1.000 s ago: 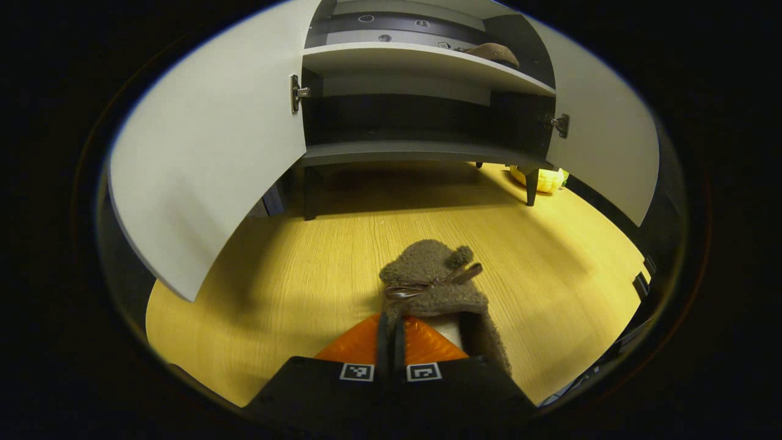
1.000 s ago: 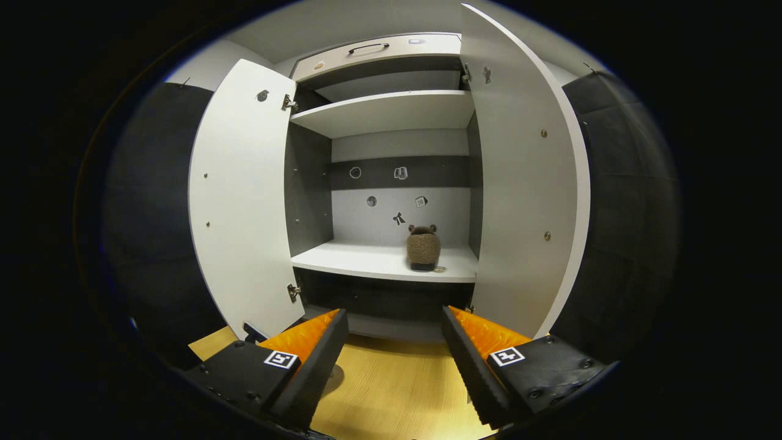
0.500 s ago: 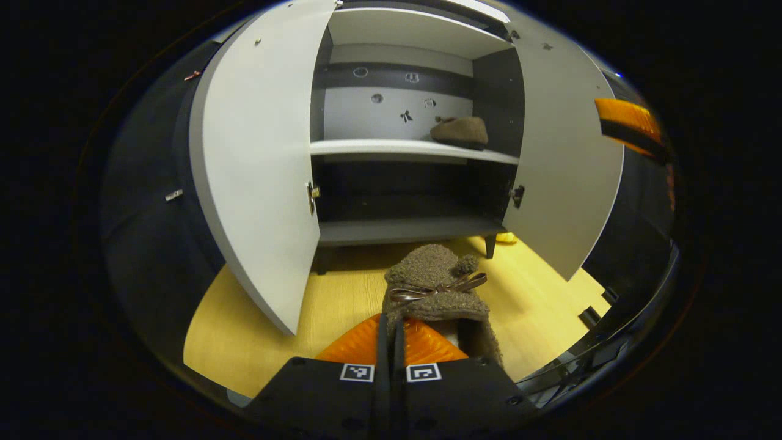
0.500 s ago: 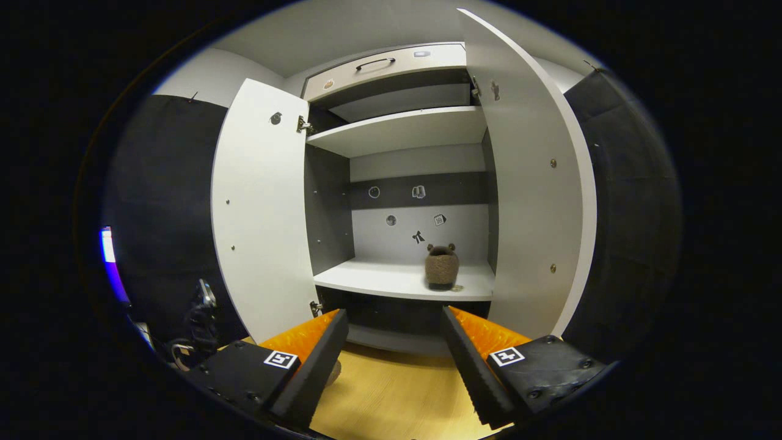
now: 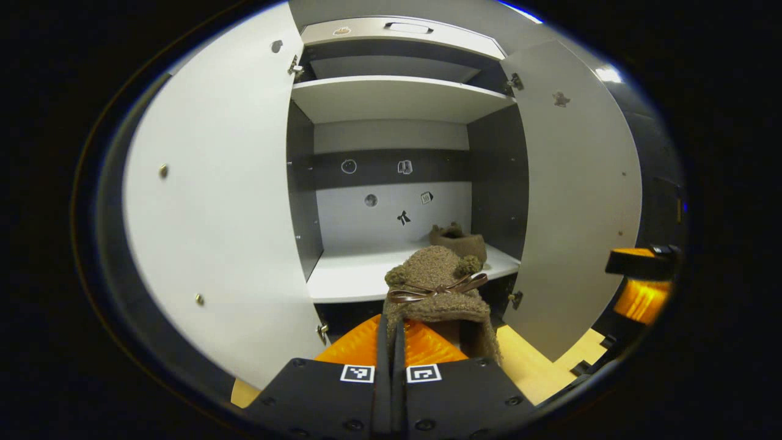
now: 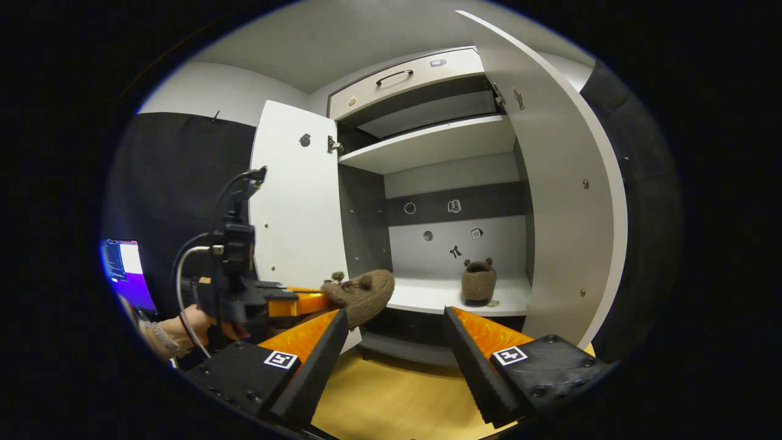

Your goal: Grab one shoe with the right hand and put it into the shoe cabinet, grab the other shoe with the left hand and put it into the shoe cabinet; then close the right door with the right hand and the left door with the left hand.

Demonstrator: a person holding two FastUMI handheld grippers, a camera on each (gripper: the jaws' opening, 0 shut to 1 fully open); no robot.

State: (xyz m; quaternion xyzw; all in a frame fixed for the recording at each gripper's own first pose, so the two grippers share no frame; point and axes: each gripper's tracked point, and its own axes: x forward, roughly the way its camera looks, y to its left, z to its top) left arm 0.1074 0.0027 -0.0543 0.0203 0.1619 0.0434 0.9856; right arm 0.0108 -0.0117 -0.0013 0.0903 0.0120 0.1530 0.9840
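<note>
- Just ahead of the left gripper (image 5: pixel 391 342), a brown fuzzy shoe (image 5: pixel 437 287) sits pinched between its closed fingers, held off the floor before the open shoe cabinet (image 5: pixel 397 98).
- Beyond those fingers, the second shoe (image 6: pixel 478 281) rests on the white shelf (image 6: pixel 427 299).
- The right gripper (image 6: pixel 394 360) hangs with fingers spread wide, holding nothing, facing the shelf.
- Left door (image 5: pixel 226 201) and right door (image 6: pixel 562 183) both stand open.
</note>
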